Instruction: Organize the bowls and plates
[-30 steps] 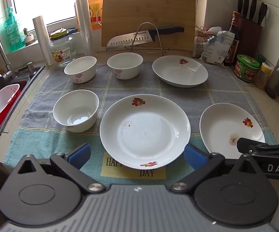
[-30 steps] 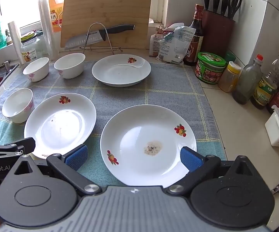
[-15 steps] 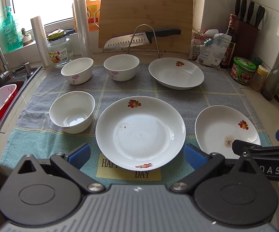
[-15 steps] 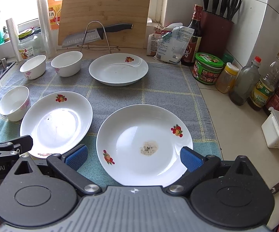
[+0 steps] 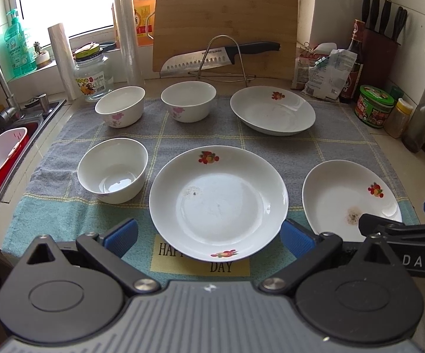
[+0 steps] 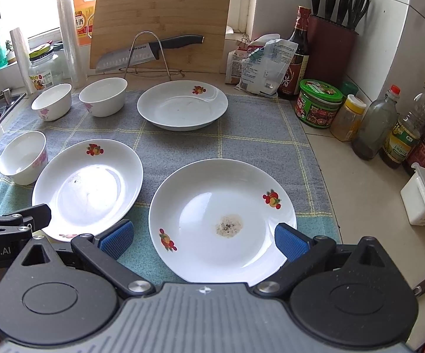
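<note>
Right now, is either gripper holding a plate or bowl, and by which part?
Nothing is held. The left gripper and right gripper are both open, hovering short of the plates on the towel.

The left gripper (image 5: 209,236) is held low with its blue fingers (image 5: 121,234) spread wide apart and nothing between them. The right gripper (image 6: 202,239) is level beside it, its fingers (image 6: 290,241) also wide apart and empty
</note>
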Motion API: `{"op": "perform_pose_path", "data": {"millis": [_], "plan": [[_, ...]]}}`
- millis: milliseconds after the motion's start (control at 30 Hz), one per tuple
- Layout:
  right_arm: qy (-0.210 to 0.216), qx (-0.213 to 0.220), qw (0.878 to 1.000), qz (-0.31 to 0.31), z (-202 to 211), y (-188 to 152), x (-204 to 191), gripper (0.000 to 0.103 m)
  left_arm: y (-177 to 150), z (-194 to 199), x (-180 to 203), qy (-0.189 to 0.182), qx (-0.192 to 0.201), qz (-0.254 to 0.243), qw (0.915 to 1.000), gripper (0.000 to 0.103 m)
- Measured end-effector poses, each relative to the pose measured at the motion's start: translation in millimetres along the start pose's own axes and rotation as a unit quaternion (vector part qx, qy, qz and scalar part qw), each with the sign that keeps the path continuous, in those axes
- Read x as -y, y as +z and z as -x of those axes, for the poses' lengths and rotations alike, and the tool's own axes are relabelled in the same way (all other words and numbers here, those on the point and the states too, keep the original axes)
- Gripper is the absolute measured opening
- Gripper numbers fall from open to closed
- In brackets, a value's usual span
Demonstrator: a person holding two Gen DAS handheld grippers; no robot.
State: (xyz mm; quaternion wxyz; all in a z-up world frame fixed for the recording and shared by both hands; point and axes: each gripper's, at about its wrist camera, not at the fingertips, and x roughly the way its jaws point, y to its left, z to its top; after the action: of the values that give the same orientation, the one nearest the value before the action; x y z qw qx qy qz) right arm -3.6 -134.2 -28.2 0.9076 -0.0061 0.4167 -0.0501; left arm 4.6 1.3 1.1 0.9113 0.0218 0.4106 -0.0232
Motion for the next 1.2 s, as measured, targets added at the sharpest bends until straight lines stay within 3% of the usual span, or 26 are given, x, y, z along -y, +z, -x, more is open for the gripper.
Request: {"op": "perform_pose_path", "data": {"millis": [1200], "plan": [[-0.017,0.004,1.0,-0.008,3.7,1.9,-9.2,0.103,3.7,-5.7,-11.9,-0.016,0.005,-0.008,0.9998,0.102]]}}
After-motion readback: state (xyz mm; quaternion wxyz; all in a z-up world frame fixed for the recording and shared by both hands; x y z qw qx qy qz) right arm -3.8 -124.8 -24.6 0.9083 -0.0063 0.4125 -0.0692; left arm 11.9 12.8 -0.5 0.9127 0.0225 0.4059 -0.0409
